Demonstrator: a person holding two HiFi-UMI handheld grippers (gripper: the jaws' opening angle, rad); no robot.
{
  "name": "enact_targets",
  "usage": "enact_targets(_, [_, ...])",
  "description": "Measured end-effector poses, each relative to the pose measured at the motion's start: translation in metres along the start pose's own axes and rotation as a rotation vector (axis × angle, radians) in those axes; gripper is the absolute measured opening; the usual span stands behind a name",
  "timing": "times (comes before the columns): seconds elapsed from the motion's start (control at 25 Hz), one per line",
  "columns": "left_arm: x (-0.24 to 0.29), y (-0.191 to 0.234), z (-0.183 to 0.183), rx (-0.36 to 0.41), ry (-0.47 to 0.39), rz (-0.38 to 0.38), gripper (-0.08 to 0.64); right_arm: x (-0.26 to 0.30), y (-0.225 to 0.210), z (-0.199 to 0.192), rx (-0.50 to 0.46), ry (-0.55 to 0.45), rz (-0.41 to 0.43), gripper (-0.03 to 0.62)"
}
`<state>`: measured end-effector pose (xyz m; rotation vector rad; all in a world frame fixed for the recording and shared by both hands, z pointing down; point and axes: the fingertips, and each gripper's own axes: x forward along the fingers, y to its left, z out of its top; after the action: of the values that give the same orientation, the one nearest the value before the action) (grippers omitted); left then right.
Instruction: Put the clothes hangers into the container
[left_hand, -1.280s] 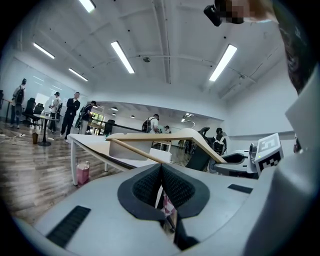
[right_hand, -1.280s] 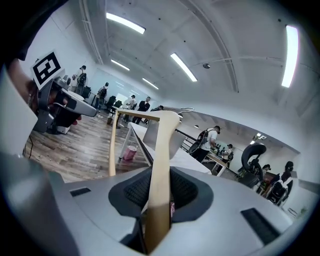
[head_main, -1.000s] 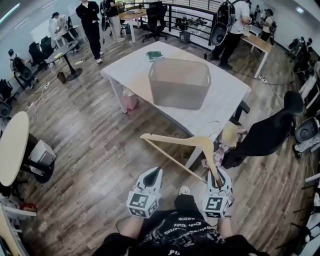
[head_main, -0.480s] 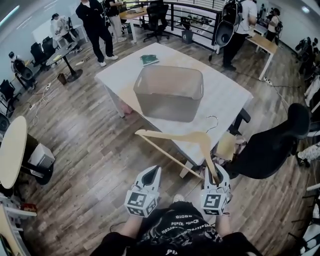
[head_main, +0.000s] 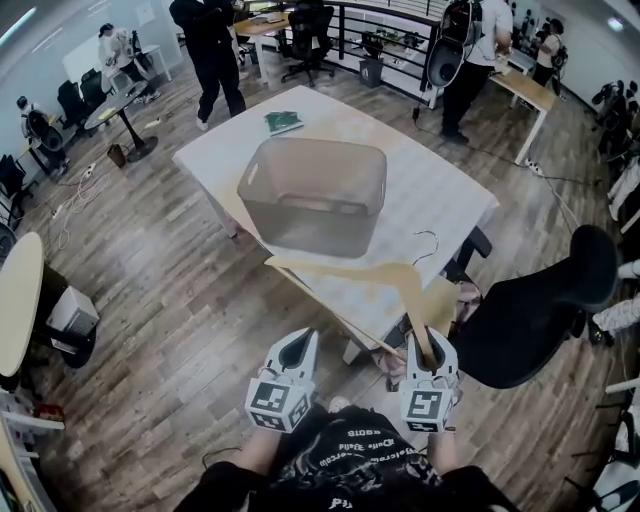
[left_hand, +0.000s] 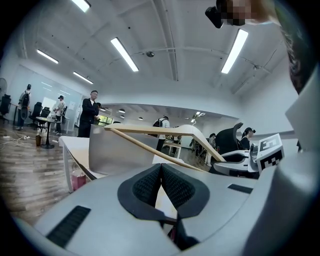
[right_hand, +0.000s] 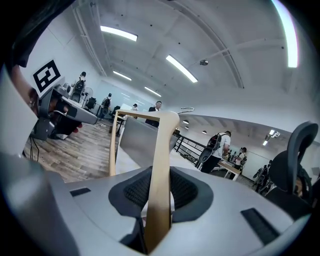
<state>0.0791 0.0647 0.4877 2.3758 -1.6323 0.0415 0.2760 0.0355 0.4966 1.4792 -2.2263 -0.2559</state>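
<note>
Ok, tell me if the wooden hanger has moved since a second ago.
Yes. The hanger, held in the right tool, has advanced toward the container: its far tip now overlaps the table by the container's front wall, no longer the floor.

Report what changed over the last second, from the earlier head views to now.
The person has walked toward the table: it and the container sit nearer in the head view. The wooden hanger stays clamped in the right claw. The left claw stays shut and empty.
</note>
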Motion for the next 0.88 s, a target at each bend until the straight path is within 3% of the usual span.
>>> enact_targets(0.52, [0.05, 0.044, 0.014, -0.004, -0.018, 0.01, 0.02, 0.04, -0.025, 0.037, 0.064, -0.089, 0.006, 0.1])
enact_targets(0.88, [0.114, 0.127, 0.051, 0.017, -0.036, -0.015, 0.02, 0.116, -0.034, 0.1, 0.001, -0.182, -0.052, 0.1])
